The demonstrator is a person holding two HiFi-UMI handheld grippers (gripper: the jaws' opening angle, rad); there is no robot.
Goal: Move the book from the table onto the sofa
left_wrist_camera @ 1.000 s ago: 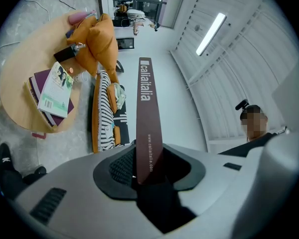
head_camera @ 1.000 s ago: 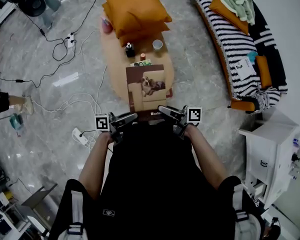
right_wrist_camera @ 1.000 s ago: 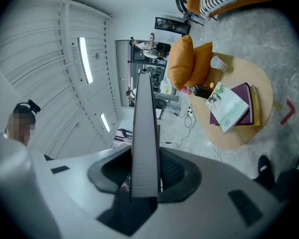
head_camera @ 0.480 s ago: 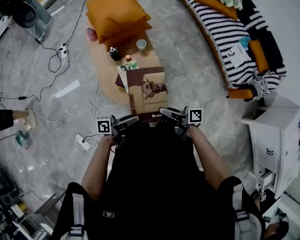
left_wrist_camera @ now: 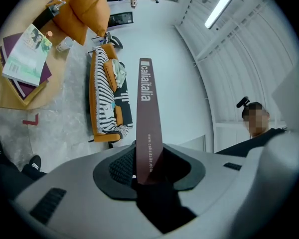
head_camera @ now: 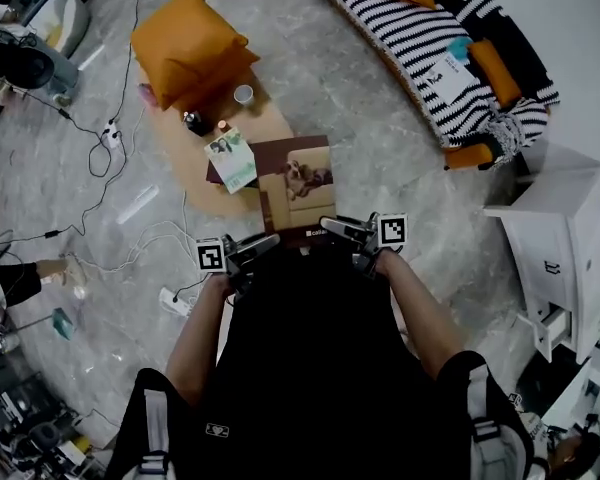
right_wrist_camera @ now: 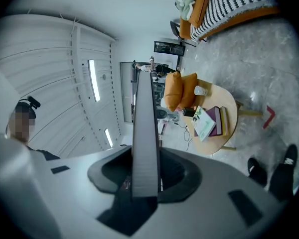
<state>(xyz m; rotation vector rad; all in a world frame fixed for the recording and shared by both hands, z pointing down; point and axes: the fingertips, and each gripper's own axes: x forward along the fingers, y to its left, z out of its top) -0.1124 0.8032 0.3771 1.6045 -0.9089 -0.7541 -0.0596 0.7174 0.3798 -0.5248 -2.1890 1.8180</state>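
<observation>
The book is up in the air, off the table, lying flat in front of the person. The left gripper and the right gripper each pinch its near edge. Both sets of jaws are partly closed and press tight on the book's thin side (nothing else is in them).

The sofa is at about 1 o'clock from the book, well apart from it. The table is at about 10 o'clock.

What could go wrong? Most of the book sticks out past the jaws, so it could droop or slide out. If one hand goes faster than the other, the book could twist loose. The plug strip on the floor at 8 o'clock could trip a foot.
</observation>
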